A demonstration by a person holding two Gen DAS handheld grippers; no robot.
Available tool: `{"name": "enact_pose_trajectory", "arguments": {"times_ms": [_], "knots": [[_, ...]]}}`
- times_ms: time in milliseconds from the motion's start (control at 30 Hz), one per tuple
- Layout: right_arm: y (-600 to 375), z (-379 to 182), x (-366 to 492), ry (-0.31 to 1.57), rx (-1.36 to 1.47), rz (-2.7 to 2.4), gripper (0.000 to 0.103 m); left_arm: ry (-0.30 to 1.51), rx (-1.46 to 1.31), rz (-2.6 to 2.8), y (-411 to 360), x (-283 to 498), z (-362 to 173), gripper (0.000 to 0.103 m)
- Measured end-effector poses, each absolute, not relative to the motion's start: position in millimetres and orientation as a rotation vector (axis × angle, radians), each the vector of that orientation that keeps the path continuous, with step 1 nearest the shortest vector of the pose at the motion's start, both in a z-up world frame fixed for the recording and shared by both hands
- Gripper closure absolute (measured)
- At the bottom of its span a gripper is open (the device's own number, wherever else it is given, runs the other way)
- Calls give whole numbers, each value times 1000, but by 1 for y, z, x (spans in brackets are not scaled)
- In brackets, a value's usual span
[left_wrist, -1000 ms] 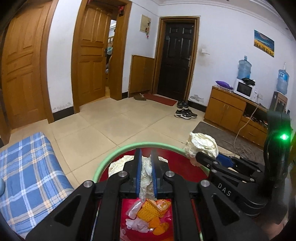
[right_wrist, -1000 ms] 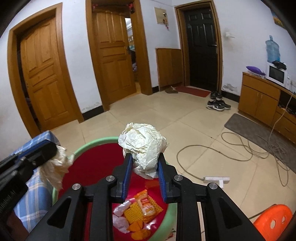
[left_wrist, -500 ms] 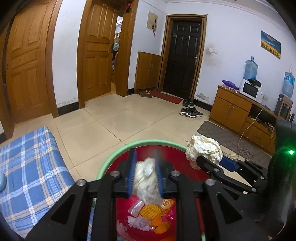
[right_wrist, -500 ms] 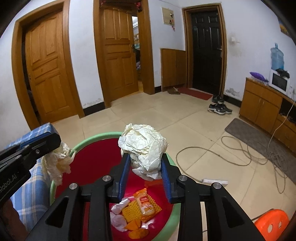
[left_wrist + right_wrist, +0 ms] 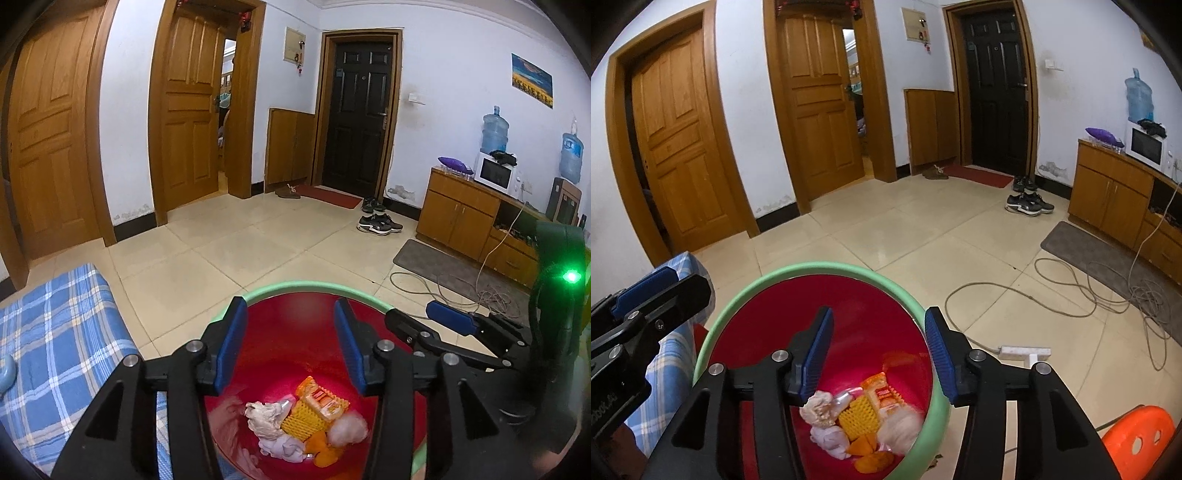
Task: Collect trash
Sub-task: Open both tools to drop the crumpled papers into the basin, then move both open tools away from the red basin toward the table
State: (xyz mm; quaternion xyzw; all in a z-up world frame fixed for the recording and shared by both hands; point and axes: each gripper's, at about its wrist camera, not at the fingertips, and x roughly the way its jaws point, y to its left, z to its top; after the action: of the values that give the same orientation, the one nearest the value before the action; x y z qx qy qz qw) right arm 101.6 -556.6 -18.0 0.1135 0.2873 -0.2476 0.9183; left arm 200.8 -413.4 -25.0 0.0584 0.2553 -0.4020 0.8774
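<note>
Holding crumpled tissues (image 5: pixel 819 405), an orange wrapper (image 5: pixel 883 395) and peel, the red bin (image 5: pixel 827 269) sits beneath both spread, empty tools: left (image 5: pixel 288 345), right (image 5: pixel 878 352).

- Upper left of my left wrist view: two wooden doors (image 5: pixel 42 122), the second one (image 5: pixel 192 110) ajar, set in white walls (image 5: pixel 443 74).
- Top centre: a black door (image 5: pixel 356 114) with a red mat (image 5: pixel 328 195) at its foot.
- Middle right: dark sneakers (image 5: pixel 378 223) on the beige tiled floor (image 5: pixel 236 251).
- Right side: a wooden cabinet (image 5: pixel 461 214) carrying a white microwave (image 5: pixel 495 173) and a blue water jug (image 5: pixel 495 129).
- Upper right: a small painting (image 5: pixel 532 79).
- Lower left: blue plaid fabric (image 5: pixel 55 339).
- In my right wrist view, right of centre: a loose cable (image 5: pixel 1063 295), a white power strip (image 5: pixel 1025 352), a grey mat (image 5: pixel 1089 247); bottom right corner, an orange stool (image 5: pixel 1137 443).
</note>
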Motion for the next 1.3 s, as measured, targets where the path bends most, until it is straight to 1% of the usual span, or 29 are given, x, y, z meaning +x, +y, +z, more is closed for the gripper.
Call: {"name": "enact_pose_trajectory", "arguments": {"times_ms": [600, 833, 933, 1033, 1100, 1200, 1300], "knots": [[-556, -15, 103, 608, 237, -514, 50, 537, 141, -829, -418, 199, -25, 53], [-553, 10, 100, 594, 284, -528, 50, 550, 144, -803, -420, 200, -27, 53], [-546, 19, 100, 594, 253, -551, 49, 588, 139, -795, -421, 205, -30, 53], [-541, 20, 102, 608, 228, -569, 49, 686, 129, -740, -418, 215, -41, 54], [-540, 19, 103, 627, 229, -562, 49, 735, 112, -697, -411, 220, -46, 66], [-542, 20, 103, 641, 228, -548, 49, 729, 137, -637, -400, 220, -46, 68], [-543, 20, 102, 649, 240, -527, 49, 707, 158, -601, -388, 216, -40, 68]]}}
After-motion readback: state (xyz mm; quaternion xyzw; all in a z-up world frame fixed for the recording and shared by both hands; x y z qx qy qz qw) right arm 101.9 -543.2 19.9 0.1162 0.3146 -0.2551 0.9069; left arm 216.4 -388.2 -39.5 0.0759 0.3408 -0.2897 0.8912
